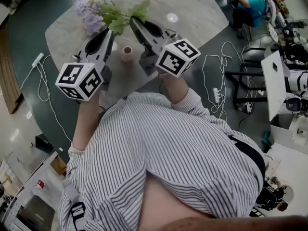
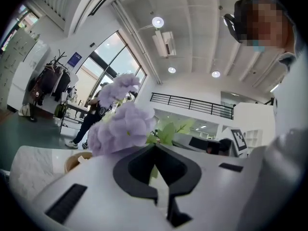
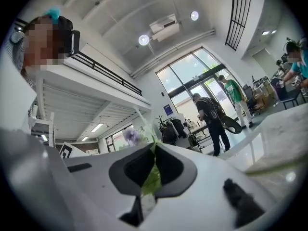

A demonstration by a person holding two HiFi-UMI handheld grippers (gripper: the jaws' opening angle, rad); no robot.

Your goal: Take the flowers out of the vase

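In the head view a purple flower head (image 1: 89, 14) and green leaves (image 1: 121, 16) hang above the grey marble table (image 1: 192, 18), lifted clear of the small pinkish vase (image 1: 127, 53) that stands below between the two grippers. My left gripper (image 1: 108, 31) is shut on the flower's pale stem; in the left gripper view the purple bloom (image 2: 122, 124) rises just past the closed left gripper (image 2: 154, 148), and the vase rim (image 2: 72, 161) shows lower left. My right gripper (image 1: 133, 21) is shut on a green leafy stem (image 3: 152, 181), which sits between the closed jaws of the right gripper (image 3: 154, 146).
A small white disc (image 1: 172, 18) lies on the table behind the flowers. White cables (image 1: 214, 81) and a power strip (image 1: 37, 59) trail on the dark floor. A seated person (image 1: 252, 4) and white desks (image 1: 276, 81) are at the right.
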